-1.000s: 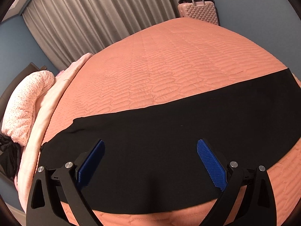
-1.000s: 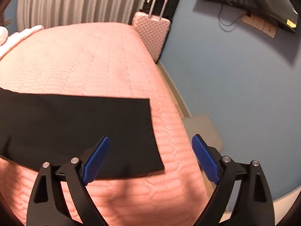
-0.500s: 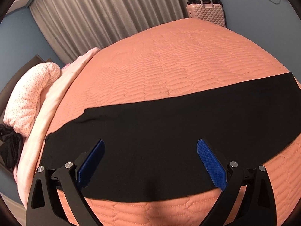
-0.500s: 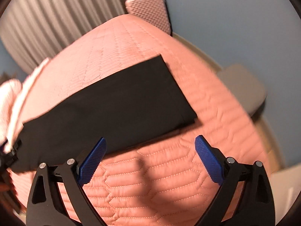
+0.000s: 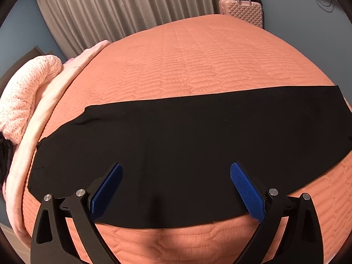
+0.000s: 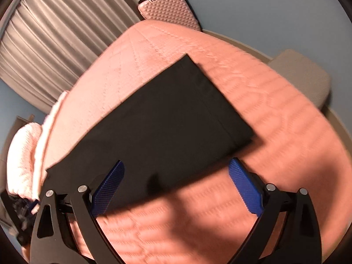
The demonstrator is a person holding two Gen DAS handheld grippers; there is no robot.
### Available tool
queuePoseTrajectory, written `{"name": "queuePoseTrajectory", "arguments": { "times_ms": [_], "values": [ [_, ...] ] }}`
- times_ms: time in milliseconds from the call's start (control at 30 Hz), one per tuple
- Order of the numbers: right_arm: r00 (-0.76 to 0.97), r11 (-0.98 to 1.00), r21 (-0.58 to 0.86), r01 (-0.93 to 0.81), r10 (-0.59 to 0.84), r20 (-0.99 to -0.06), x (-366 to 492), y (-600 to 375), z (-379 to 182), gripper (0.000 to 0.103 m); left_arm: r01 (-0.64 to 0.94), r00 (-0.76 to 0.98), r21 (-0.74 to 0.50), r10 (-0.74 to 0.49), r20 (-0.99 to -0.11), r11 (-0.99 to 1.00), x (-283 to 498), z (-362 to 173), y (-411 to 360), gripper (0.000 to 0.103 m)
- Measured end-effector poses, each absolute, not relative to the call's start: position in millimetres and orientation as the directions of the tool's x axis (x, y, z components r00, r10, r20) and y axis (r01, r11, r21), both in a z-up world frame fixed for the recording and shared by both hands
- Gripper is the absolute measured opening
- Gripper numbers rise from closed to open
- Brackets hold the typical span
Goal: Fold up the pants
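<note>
Black pants (image 5: 187, 145) lie flat in a long band across the orange quilted bed (image 5: 198, 61), waist end at the left, leg hems at the right. My left gripper (image 5: 176, 189) is open and empty above the pants' near edge at their middle. In the right wrist view the pants (image 6: 158, 127) run diagonally, with the hem end at the upper right. My right gripper (image 6: 176, 184) is open and empty above the near edge toward the hem end. Neither gripper touches the cloth.
Pink pillows and a folded blanket (image 5: 26, 92) lie along the bed's left side. A pink suitcase (image 5: 242, 11) stands by grey curtains (image 5: 121, 6) beyond the bed. A grey stool (image 6: 308, 77) stands by the bed's right edge.
My right gripper has swung left and tilted, so the pants' hem end now sits in front of it. My left gripper has drawn back slightly. Both stayed open.
</note>
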State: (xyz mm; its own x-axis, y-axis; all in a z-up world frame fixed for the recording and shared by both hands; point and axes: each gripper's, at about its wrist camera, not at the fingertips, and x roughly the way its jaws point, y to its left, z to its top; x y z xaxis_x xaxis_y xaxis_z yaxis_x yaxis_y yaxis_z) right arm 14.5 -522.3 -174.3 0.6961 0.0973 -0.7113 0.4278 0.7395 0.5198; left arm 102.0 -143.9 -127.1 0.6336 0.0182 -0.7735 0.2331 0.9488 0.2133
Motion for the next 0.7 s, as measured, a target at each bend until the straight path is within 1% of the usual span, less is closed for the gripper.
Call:
{"name": "queuePoseTrajectory", "arguments": {
  "times_ms": [133, 200, 233, 267, 300, 333, 367, 400, 500, 600, 700],
  "values": [
    [0.736, 0.696, 0.58, 0.423, 0.11, -0.668, 25.3, -524.5, -179.7, 0.093, 0.23, 0.637, 0.221, 0.025, -0.771, 0.948, 103.2, -129.5, -139.8, 0.098],
    [0.739, 0.693, 0.579, 0.43, 0.098, -0.666, 29.7, -524.0, -181.1, 0.081, 0.219, 0.632, 0.217, 0.031, -0.774, 0.951, 105.6, -132.4, -134.6, 0.098],
    [0.738, 0.694, 0.574, 0.434, 0.092, -0.669, 32.2, -524.1, -181.5, 0.071, 0.215, 0.628, 0.213, 0.032, -0.777, 0.953, 107.0, -134.0, -131.3, 0.098],
    [0.735, 0.693, 0.567, 0.446, 0.078, -0.674, 33.8, -525.3, -181.8, 0.048, 0.203, 0.623, 0.215, 0.043, -0.781, 0.955, 109.2, -136.3, -125.9, 0.098],
    [0.724, 0.689, 0.554, 0.468, 0.062, -0.687, 37.7, -528.3, -181.5, 0.034, 0.197, 0.624, 0.216, 0.048, -0.78, 0.956, 109.9, -137.9, -122.8, 0.098],
    [0.722, 0.676, 0.563, 0.476, 0.066, -0.689, 38.0, -531.5, -182.0, 0.016, 0.19, 0.622, 0.217, 0.054, -0.781, 0.958, 110.8, -139.3, -118.0, 0.098],
    [0.732, 0.659, 0.585, 0.472, 0.077, -0.677, 38.5, -533.3, -179.2, 0.009, 0.179, 0.621, 0.219, 0.062, -0.782, 0.959, 112.0, -140.4, -110.7, 0.098],
    [0.732, 0.671, 0.575, 0.468, 0.07, -0.678, 40.8, -530.5, -173.2, 0.008, 0.174, 0.621, 0.219, 0.066, -0.781, 0.96, 111.9, -141.2, -105.2, 0.098],
    [0.735, 0.811, 0.437, 0.39, 0.013, -0.678, 60.2, -492.9, -127.8, 0.007, 0.15, 0.62, 0.225, 0.085, -0.78, 0.963, 113.6, -143.4, -83.7, 0.098],
    [0.757, 0.911, 0.35, 0.219, 0.067, -0.65, 91.5, -427.5, -76.8, 0.007, 0.109, 0.618, 0.212, 0.101, -0.78, 0.971, 115.1, -143.5, -54.2, 0.098],
    [0.744, 0.962, 0.274, 0.005, 0.179, -0.643, 123.8, -339.1, -46.0, 0.007, 0.069, 0.621, 0.201, 0.116, -0.775, 0.977, 114.1, -140.6, -24.2, 0.098]
  ]
}}
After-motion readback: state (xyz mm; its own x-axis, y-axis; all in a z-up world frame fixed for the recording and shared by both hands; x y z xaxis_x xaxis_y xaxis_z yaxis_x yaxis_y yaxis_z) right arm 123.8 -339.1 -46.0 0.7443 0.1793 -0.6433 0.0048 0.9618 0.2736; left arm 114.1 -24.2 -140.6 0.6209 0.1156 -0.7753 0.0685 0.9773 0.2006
